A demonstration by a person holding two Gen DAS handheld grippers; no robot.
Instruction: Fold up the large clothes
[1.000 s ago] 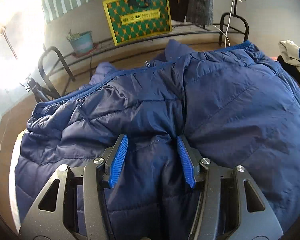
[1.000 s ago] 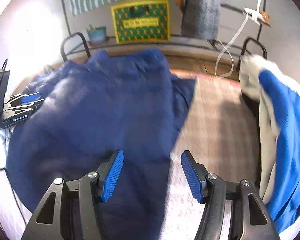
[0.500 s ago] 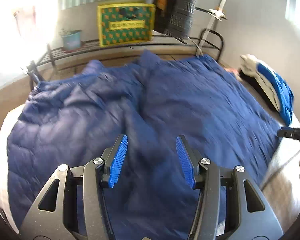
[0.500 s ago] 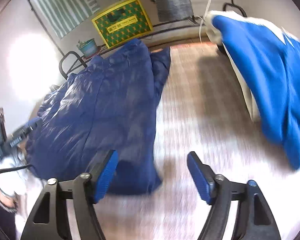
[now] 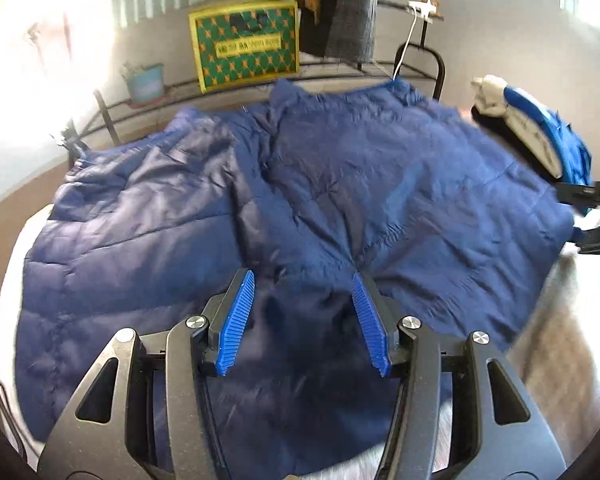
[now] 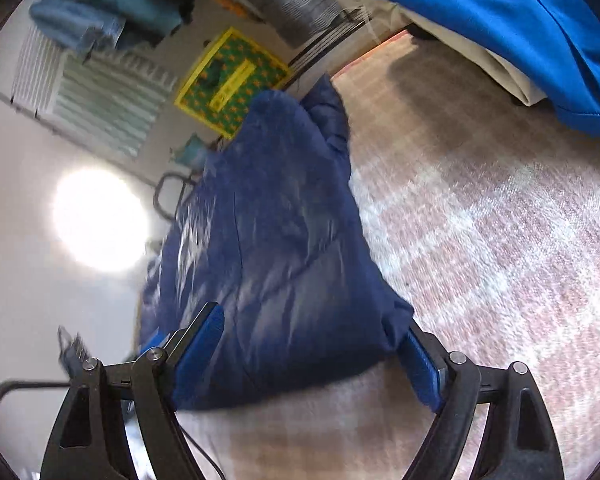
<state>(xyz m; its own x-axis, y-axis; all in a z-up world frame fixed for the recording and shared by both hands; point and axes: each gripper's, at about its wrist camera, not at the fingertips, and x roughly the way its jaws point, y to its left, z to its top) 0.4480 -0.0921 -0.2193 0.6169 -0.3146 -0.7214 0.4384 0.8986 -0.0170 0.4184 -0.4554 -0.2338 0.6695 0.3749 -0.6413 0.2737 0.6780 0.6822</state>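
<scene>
Looking along our left gripper (image 5: 303, 292), we see the navy padded jacket (image 5: 360, 184) spread flat over the checked bed cover (image 5: 560, 360), collar toward the far metal rack (image 5: 436, 64). The jaws stand half apart above the near hem, and a pucker of fabric runs up to the right pad. Whether that pad pinches cloth we cannot tell; nothing appears clamped. A second folded garment, blue and white (image 5: 540, 132), lies well apart at the right.

Looking along our right gripper (image 6: 308, 344), we see the view rolled over. The jaws are opening, and the jacket's near corner (image 6: 300, 320) lies between the pads without being squeezed, so we read this hand as released. To do this step well, we judge that both pads should close on one layer at the hem corners, level with each other, before lifting, so the fold lands square.
</scene>
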